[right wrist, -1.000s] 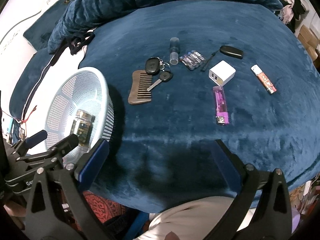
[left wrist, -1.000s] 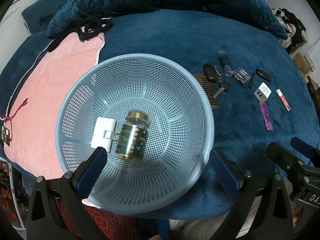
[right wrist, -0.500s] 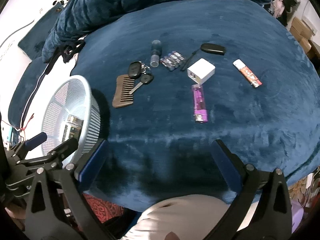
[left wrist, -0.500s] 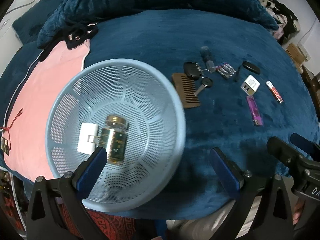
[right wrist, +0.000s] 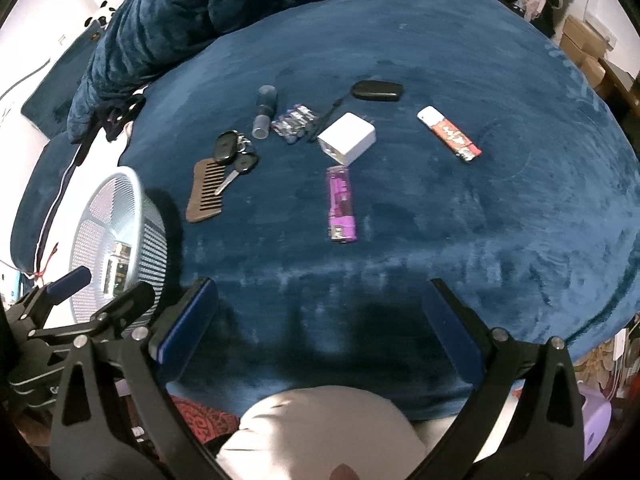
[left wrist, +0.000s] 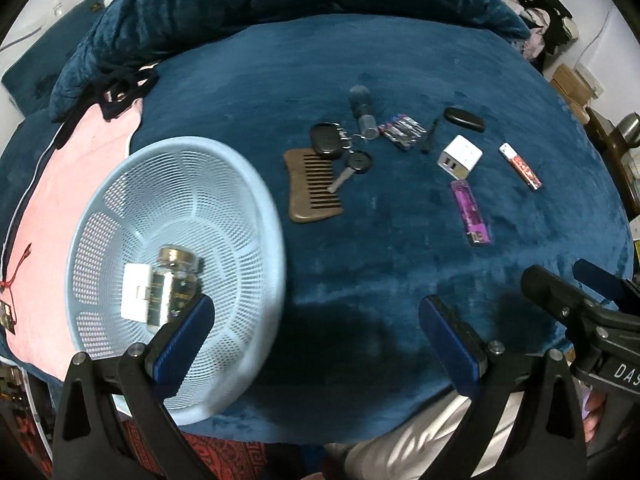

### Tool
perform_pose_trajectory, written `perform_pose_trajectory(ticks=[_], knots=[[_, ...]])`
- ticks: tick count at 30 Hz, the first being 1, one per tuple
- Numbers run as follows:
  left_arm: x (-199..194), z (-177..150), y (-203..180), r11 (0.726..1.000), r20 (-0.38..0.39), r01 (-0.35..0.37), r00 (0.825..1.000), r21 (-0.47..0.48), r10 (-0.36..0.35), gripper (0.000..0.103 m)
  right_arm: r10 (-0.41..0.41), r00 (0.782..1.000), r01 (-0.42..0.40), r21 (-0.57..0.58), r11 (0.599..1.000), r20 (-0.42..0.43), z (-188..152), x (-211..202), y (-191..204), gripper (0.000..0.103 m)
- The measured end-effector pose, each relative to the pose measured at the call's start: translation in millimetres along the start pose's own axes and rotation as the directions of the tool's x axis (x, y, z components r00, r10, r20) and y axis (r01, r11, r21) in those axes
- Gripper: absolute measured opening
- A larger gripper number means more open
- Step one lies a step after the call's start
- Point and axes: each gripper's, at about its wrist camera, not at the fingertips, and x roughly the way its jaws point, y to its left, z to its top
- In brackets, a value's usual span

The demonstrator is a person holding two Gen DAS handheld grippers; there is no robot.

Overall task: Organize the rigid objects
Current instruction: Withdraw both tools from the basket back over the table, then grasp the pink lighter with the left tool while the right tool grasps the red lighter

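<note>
A light blue mesh basket (left wrist: 240, 216) (right wrist: 148, 240) lies at the left and holds a gold-lidded jar (left wrist: 176, 280) and a white plug (left wrist: 134, 296). On the blue blanket lie a brown comb (left wrist: 314, 186) (right wrist: 206, 192), car keys (left wrist: 332, 144) (right wrist: 234, 152), a small bottle (left wrist: 364, 116), batteries (left wrist: 402, 132), a white charger (left wrist: 460, 158) (right wrist: 347, 138), a purple lighter (left wrist: 470, 214) (right wrist: 341, 204), a red lighter (left wrist: 520, 166) (right wrist: 448, 134) and a black fob (left wrist: 464, 119) (right wrist: 378, 91). My left gripper (left wrist: 316, 328) is open by the basket's near right rim. My right gripper (right wrist: 320, 320) is open, short of the purple lighter.
A pink towel (left wrist: 60, 184) lies under the basket's left side. A bunched blue quilt (left wrist: 240, 0) runs along the far edge with a black strap (left wrist: 120, 88). Boxes (right wrist: 588, 40) stand at the right. A person's pale trousers (right wrist: 320, 432) are below the grippers.
The left gripper has swung right, so the basket has slid left in its view. The right gripper's view has shifted right as well. Both stay open and empty.
</note>
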Motion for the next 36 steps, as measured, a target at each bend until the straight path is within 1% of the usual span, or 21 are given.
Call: perform_pose_trajectory(ticks=[14,20,23,26,30,32,36], knots=[[13.0,8.5,-32.4,0.999,-0.011,0.027,1.000,0.023,-0.027,0.102,-0.026,1.000,0.026,0.046,0.999,0.000,4.3,2.1,-40.6,0.103],[21.2,13.7,-48.0,0.998,0.000,0.056,0.998,0.024,-0.056,0.102,-0.045,0.999,0.045,0.047,0.998,0.002,5.8,7.8,-59.8,0.103],[27.4,16.5,-56.2,0.997,-0.007,0.080,0.997,0.020,-0.080,0.102,-0.063,0.998,0.063,0.052,0.997,-0.001,9.2,11.2,-72.8,0.103],[33.3,20.5,-65.8,0.996,-0.014,0.085,0.996,0.030,-0.085,0.102,-0.082,0.997,0.081,0.063,0.995,0.011,20.7,14.7,-88.9,0.103],[41.0,29.1,-77.0,0.995,-0.008,0.090,0.996,0.033,-0.090,0.102,-0.102,0.993,0.097,0.085,0.992,0.056,44.6,21.1,-108.2,0.103],[48.0,35.9,-83.1,0.996,-0.015,0.086,0.996,0.029,-0.086,0.102,-0.085,0.994,0.079,0.095,0.992,0.070,57.3,26.1,-116.5,0.103],[65.1,50.0,-94.8,0.996,-0.031,0.094,0.995,0.001,-0.094,0.102,-0.072,0.994,0.066,0.076,0.995,0.084,75.4,36.5,-120.7,0.102]])
